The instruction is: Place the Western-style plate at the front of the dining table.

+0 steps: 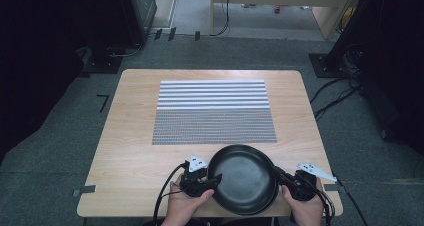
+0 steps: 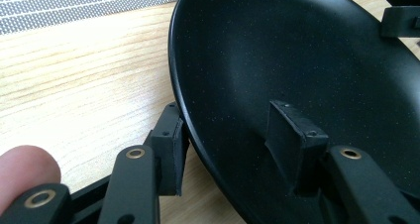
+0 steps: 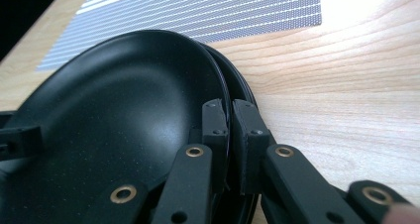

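Pan (image 1: 243, 178), black and round, caught between both tongs at the near edge of the tabletop (image 1: 135, 151), rim raised off the wood on the left side as seen in the left gripper view. Left tongs (image 1: 212, 180) set on the pan's left rim: one jaw inside the bowl, the other outside beneath the rim, rim wall lying between them; outer pad touching the rim's underside, inner pad resting against the inside wall, so pinching the rim. Right tongs (image 1: 286, 178) on the opposite rim, jaws nearly pressed together with the thin rim edge clamped between the two pads, one pad inside the bowl and one outside. In the right gripper view, a second dark rim (image 3: 237, 83) visible just behind the clamped one, lying outside the outer jaw; cannot tell whether part of the same pan or another beneath. Pan thus spanning the gap between the two tongs, bowl facing up. Striped grey mat (image 1: 214, 111) lying flat beyond the pan, well ahead of both tongs, not touching either. Hands (image 1: 186, 206) gripping each tool from below the pan
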The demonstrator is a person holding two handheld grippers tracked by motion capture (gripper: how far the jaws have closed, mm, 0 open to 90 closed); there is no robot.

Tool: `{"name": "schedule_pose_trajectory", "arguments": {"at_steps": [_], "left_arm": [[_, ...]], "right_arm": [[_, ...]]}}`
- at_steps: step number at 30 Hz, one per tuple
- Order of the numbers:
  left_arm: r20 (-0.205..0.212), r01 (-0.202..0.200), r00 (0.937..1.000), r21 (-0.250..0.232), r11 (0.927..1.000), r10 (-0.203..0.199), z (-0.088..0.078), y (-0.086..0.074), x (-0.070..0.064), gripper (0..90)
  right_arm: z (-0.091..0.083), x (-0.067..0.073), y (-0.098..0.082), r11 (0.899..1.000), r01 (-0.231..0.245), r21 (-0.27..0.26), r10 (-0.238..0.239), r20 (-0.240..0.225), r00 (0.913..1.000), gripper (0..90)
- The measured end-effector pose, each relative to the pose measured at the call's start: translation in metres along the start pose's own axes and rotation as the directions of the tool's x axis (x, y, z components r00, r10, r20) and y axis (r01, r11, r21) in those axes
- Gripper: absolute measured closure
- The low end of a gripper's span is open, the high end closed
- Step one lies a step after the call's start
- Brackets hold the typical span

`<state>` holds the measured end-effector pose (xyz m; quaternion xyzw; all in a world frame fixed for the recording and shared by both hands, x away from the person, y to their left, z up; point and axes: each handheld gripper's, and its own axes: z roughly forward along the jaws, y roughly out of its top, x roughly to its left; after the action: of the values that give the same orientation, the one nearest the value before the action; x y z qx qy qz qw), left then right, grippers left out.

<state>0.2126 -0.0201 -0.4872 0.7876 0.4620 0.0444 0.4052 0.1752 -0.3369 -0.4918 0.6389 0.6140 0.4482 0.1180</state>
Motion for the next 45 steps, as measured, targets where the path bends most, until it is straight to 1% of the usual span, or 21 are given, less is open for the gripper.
{"name": "schedule_pose_trajectory", "arguments": {"at_steps": [3, 8, 14, 21, 25, 26, 28, 30, 32, 35, 36, 38, 45], "left_arm": [[0.003, 0.004, 1.0000, 0.001, 1.0000, -0.004, 0.000, 0.000, 0.001, 51.5], [0.011, 0.012, 0.9999, 0.005, 0.9999, -0.012, -0.001, 0.001, 0.002, 51.7], [0.029, 0.035, 0.9990, 0.000, 0.9994, -0.035, -0.004, 0.002, 0.007, 53.0], [0.022, 0.040, 0.9989, -0.005, 0.9992, -0.040, -0.008, 0.001, 0.008, 54.7], [0.007, 0.054, 0.9985, -0.021, 0.9983, -0.053, -0.014, 0.002, 0.012, 58.8], [0.011, 0.058, 0.9983, -0.026, 0.9980, -0.058, -0.016, 0.002, 0.014, 61.8], [0.033, 0.072, 0.9970, -0.039, 0.9967, -0.071, -0.020, 0.001, 0.018, 65.2], [0.049, 0.072, 0.9964, -0.045, 0.9964, -0.070, -0.024, 0.001, 0.021, 67.8], [0.046, 0.071, 0.9966, -0.055, 0.9960, -0.069, -0.026, 0.001, 0.023, 68.5], [0.045, 0.083, 0.9958, -0.069, 0.9942, -0.080, -0.029, 0.002, 0.027, 72.2], [0.047, 0.080, 0.9959, -0.073, 0.9941, -0.077, -0.030, 0.002, 0.028, 73.5], [0.046, 0.076, 0.9963, -0.075, 0.9943, -0.073, -0.030, 0.002, 0.028, 73.9], [0.043, 0.077, 0.9964, -0.082, 0.9937, -0.073, -0.030, 0.001, 0.028, 73.7]], "right_arm": [[0.002, -0.002, 0.000, 1.000, -0.009, -0.001, 0.009, -0.015, 0.9998, 84.9], [0.005, -0.001, 0.000, 1.000, -0.002, -0.006, 0.002, -0.015, 0.9999, 84.4], [0.008, -0.002, 0.000, 1.000, -0.004, -0.008, 0.004, -0.034, 0.9994, 84.2], [0.010, 0.001, -0.001, 1.000, 0.008, -0.013, -0.008, -0.034, 0.9994, 83.9], [0.011, 0.004, -0.003, 1.000, 0.022, -0.013, -0.023, -0.040, 0.9989, 83.5], [0.011, 0.006, -0.004, 0.999, 0.032, -0.012, -0.032, -0.043, 0.9985, 83.4], [0.012, 0.007, -0.005, 0.999, 0.042, -0.010, -0.043, -0.049, 0.9979, 83.4], [0.012, 0.009, -0.005, 0.999, 0.050, -0.009, -0.050, -0.056, 0.9972, 83.3], [0.013, 0.009, -0.006, 0.999, 0.053, -0.007, -0.054, -0.060, 0.9967, 83.3], [0.014, 0.010, -0.007, 0.999, 0.054, -0.009, -0.054, -0.055, 0.9970, 83.2], [0.013, 0.010, -0.007, 0.999, 0.051, -0.009, -0.051, -0.054, 0.9972, 83.2], [0.014, 0.010, -0.008, 0.999, 0.047, -0.018, -0.047, -0.054, 0.9974, 83.1], [0.014, 0.010, -0.008, 0.999, 0.038, -0.018, -0.039, -0.058, 0.9975, 83.0]]}}
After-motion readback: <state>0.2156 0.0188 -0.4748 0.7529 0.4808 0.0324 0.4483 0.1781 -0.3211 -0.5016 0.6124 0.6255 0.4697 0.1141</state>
